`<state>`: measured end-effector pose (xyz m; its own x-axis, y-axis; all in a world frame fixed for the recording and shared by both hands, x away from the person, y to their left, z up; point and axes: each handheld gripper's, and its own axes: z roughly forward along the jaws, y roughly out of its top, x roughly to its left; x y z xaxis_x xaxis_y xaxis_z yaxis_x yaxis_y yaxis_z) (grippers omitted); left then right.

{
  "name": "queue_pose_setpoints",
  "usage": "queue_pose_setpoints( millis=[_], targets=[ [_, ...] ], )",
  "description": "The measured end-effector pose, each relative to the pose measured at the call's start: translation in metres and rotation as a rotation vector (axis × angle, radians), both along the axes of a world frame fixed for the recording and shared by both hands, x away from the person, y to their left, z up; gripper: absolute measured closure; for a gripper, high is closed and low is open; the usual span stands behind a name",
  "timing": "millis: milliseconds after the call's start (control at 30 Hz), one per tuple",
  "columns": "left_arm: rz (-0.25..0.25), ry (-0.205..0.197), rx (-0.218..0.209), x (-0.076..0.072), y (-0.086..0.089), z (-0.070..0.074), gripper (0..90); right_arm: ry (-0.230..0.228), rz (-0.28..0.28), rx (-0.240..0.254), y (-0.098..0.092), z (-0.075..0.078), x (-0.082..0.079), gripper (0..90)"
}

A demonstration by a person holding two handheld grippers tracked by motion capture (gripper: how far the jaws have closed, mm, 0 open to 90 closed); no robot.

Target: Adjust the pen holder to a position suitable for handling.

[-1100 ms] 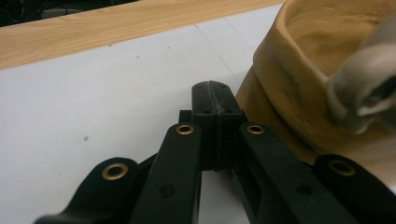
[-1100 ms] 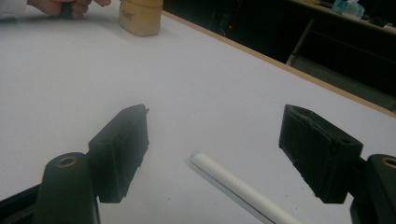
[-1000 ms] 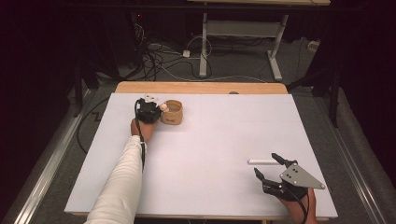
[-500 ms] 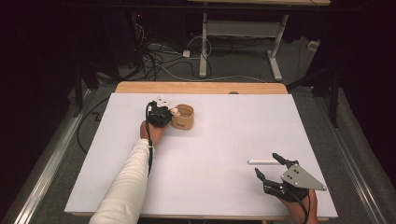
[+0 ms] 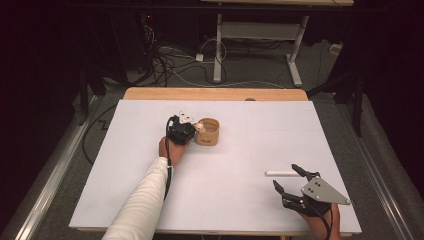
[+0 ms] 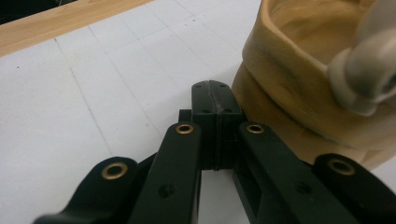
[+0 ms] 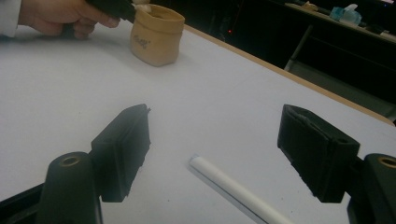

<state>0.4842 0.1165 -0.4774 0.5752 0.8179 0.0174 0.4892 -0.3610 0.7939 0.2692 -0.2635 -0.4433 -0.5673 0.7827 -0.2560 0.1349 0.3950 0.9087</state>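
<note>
Two grippers: the left one is working and the right one is waiting.
Left gripper (image 5: 190, 131): its jaws are pressing fully together and gripping nothing. The closed tip is lying against the cup's side, low down.
Cup (image 5: 209, 134): tan, soft-walled and open-topped, it is standing upright on the white table (image 5: 250, 125), left of centre and well apart from the stick.
Pale knob at the rim: it is sitting where the gripper meets the cup, and I cannot tell what it belongs to.
Change: the cup and left gripper are travelling together. Against a second ago, both are sitting further right and a little nearer the person.
Meaning: this is looking like a push rather than a lift. The shut jaws are nudging the cup toward the middle of the table, and the slide is probably not yet finishing.
Right gripper (image 5: 285, 176): its jaws are standing wide and holding nothing. It is hovering at the near right corner, in the same spot as a second ago.
Stick (image 5: 281, 173): white and thin, it is lying flat between and just ahead of the right jaws. It is untouched and is keeping its place.
Risk: the soft wall is likely giving under the push, so a low contact is keeping the cup from tipping.
</note>
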Motion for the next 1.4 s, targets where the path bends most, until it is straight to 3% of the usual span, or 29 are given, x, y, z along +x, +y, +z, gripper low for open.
queue_pose_setpoints(
  millis=[100, 200, 300, 400, 800, 833, 867, 933, 1067, 1400],
  targets=[
    [0.007, -0.005, 0.011, -0.002, -0.005, 0.0, 87.5, -0.004, 0.009, 0.012, -0.001, 0.0, 0.0, 25.4],
    [-0.019, -0.006, 0.021, -0.005, -0.01, 0.0, 87.4, -0.002, 0.006, 0.012, -0.002, 0.0, 0.0, 25.4],
    [-0.031, -0.029, 0.061, -0.011, -0.023, 0.0, 87.4, 0.003, 0.002, 0.006, -0.001, 0.0, 0.001, 25.5],
    [-0.02, -0.031, 0.068, -0.011, -0.025, 0.0, 87.4, 0.003, 0.004, 0.004, -0.001, -0.001, 0.001, 25.5],
    [-0.038, -0.04, 0.057, -0.014, -0.019, 0.008, 86.8, 0.006, -0.004, 0.002, -0.002, 0.0, 0.0, 25.4],
    [-0.044, -0.047, 0.054, -0.015, -0.018, 0.01, 86.8, 0.007, -0.002, 0.001, -0.001, 0.0, 0.0, 25.4],
    [-0.058, -0.071, 0.075, -0.019, -0.017, 0.015, 86.8, 0.006, 0.0, 0.0, -0.001, 0.0, 0.0, 25.4],
    [-0.06, -0.078, 0.095, -0.022, -0.015, 0.018, 86.8, 0.006, -0.003, -0.004, -0.001, 0.0, 0.0, 25.4],
    [-0.071, -0.096, 0.078, -0.028, -0.007, 0.024, 86.8, 0.012, 0.0, -0.005, 0.0, -0.001, 0.0, 25.4],
    [-0.122, -0.153, 0.111, -0.045, 0.004, 0.04, 83.0, 0.024, 0.0, -0.01, -0.001, -0.003, 0.002, 25.5]
  ],
)
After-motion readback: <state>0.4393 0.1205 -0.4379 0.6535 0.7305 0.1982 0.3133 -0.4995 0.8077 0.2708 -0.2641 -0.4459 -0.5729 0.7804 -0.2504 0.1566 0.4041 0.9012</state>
